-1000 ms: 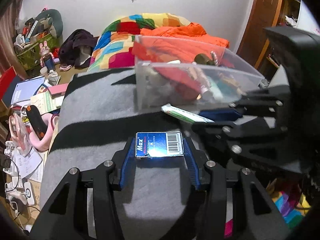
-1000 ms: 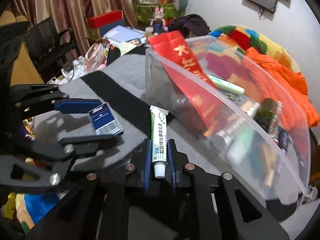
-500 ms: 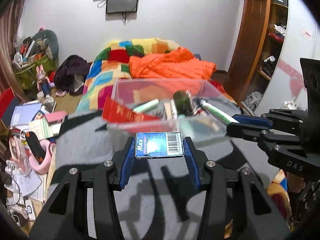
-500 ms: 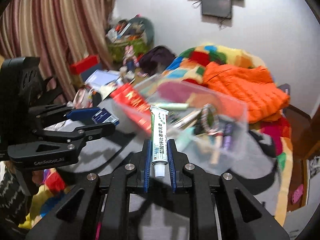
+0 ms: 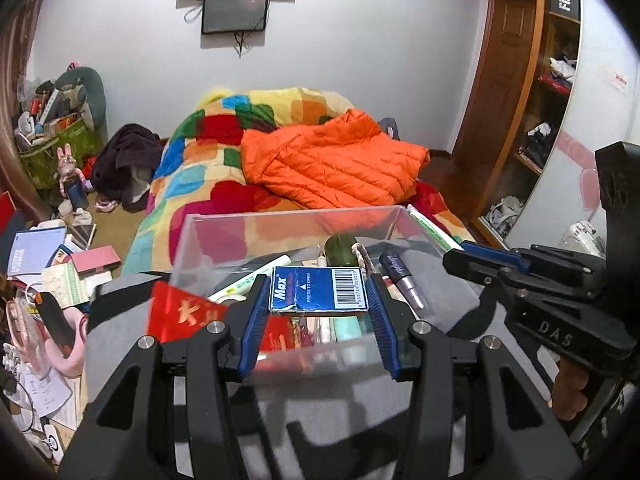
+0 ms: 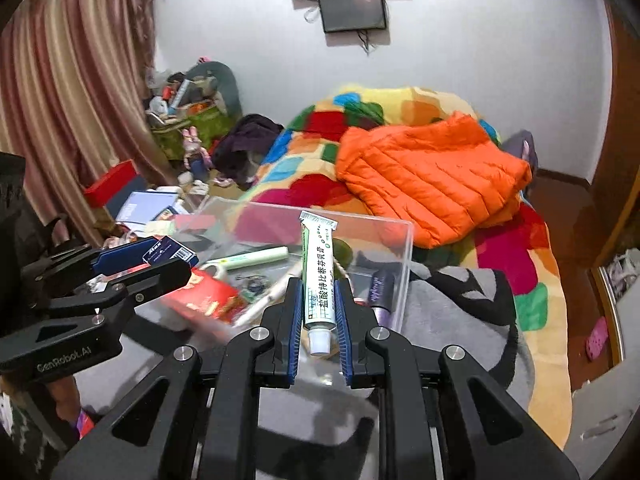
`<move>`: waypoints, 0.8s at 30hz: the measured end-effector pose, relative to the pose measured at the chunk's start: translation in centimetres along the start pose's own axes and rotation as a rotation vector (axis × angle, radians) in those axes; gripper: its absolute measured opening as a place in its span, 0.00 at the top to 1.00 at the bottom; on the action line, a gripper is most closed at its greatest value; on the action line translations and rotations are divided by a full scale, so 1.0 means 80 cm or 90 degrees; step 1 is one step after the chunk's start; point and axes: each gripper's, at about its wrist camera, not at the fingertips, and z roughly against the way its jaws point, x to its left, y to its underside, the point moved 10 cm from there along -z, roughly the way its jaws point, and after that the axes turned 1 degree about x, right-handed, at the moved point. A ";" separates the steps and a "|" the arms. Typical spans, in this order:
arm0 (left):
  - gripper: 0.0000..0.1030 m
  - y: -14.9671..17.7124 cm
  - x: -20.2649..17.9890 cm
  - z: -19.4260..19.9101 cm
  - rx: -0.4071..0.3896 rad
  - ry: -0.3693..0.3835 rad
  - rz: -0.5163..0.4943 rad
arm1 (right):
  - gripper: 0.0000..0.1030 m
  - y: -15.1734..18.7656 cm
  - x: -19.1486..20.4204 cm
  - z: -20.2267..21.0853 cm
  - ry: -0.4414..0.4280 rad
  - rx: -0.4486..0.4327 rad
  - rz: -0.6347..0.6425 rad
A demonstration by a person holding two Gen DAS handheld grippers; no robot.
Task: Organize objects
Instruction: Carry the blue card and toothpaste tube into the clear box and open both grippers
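Left tool (image 5: 318, 320) clenched on a blue Max staple box (image 5: 319, 290), held flat by its short ends. Right tool (image 6: 318, 320) clenched on a white ointment tube (image 6: 319, 276), cap toward the camera. Both hang above the near wall of the clear plastic bin (image 5: 280, 220), probably for dropping in. Bin contents overlap: red packet (image 6: 208, 296), mascara tube (image 5: 400, 276), dark green thing half hidden. Grey cloth (image 6: 460, 312) under the bin; support unseen.

The clear plastic storage box (image 5: 280, 236) has a smeared, blurred near wall in both views. The red packet with gold characters (image 5: 184, 312) is partly covered by a black finger. The white tube's cap (image 6: 320, 340) sits low between the blue pads, and the tube's small print is unreadable. The dark green bottle (image 5: 340, 248) shows only its top.
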 end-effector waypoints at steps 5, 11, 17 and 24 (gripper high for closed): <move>0.54 0.003 -0.002 -0.040 0.039 0.009 0.010 | 0.86 0.009 -0.009 -0.043 -0.001 0.042 -0.014; 0.54 0.013 0.004 -0.059 0.062 0.013 0.025 | 0.86 0.023 -0.005 -0.068 0.003 0.071 -0.001; 0.54 0.012 0.003 -0.048 0.049 0.018 0.025 | 0.84 0.023 -0.001 -0.059 -0.008 0.068 0.011; 0.52 0.009 0.006 -0.013 0.015 0.012 0.026 | 0.83 0.018 0.001 -0.026 -0.004 0.039 0.016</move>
